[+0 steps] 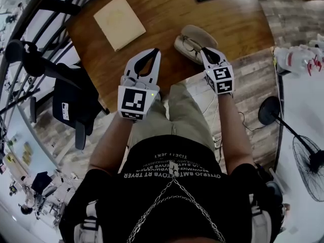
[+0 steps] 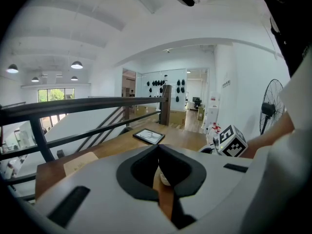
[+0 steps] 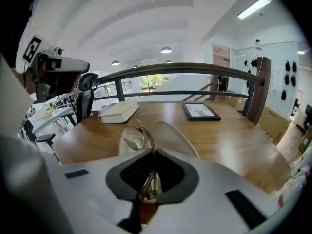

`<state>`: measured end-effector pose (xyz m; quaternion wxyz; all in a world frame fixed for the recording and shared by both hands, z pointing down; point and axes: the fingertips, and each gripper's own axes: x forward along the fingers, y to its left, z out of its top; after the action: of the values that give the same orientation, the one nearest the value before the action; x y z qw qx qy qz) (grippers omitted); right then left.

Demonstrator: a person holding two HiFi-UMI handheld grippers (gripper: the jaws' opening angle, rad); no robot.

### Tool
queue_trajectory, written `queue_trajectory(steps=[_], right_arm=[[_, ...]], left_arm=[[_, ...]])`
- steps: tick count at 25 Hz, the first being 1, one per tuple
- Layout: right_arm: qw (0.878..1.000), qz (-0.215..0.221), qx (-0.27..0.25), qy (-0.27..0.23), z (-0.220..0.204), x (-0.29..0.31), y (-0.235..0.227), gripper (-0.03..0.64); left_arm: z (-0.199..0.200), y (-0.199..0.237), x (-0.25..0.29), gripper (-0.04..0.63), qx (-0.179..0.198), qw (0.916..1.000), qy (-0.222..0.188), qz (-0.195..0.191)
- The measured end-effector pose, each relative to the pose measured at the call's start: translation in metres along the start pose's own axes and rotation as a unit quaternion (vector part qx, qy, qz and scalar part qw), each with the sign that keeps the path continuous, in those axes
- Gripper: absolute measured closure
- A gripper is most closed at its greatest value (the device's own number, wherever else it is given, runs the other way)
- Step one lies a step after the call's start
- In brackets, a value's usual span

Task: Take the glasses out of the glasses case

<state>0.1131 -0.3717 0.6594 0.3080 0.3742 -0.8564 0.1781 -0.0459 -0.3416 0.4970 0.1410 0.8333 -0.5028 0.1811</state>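
right gripper (image 3: 155,152) pinched the glasses (image 3: 132,138) by a thin frame edge at the open case (image 3: 173,135) on the table (image 3: 234,130), left gripper (image 2: 159,147) pressed together and empty, so a slip or a dragged case seemed possible.

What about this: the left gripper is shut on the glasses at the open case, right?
No, the right gripper is shut on the glasses at the open case; the left gripper is shut on nothing. The right gripper view shows it.
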Motion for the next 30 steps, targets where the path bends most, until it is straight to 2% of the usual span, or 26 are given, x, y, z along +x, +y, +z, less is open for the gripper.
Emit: queue_trajectory(steps=[21, 30], right_arm=[[0.994, -0.031, 0.049, -0.097, 0.058, -0.077, 0.031, 0.583], [0.989, -0.039, 0.056, -0.135, 0.086, -0.11, 0.046, 0.582]], left_arm=[[0.064, 0.01, -0.046, 0.571, 0.028, 0.9982, -0.054, -0.003], [0.085, 0.005, -0.063, 0.571, 0.043, 0.9959, -0.077, -0.021]])
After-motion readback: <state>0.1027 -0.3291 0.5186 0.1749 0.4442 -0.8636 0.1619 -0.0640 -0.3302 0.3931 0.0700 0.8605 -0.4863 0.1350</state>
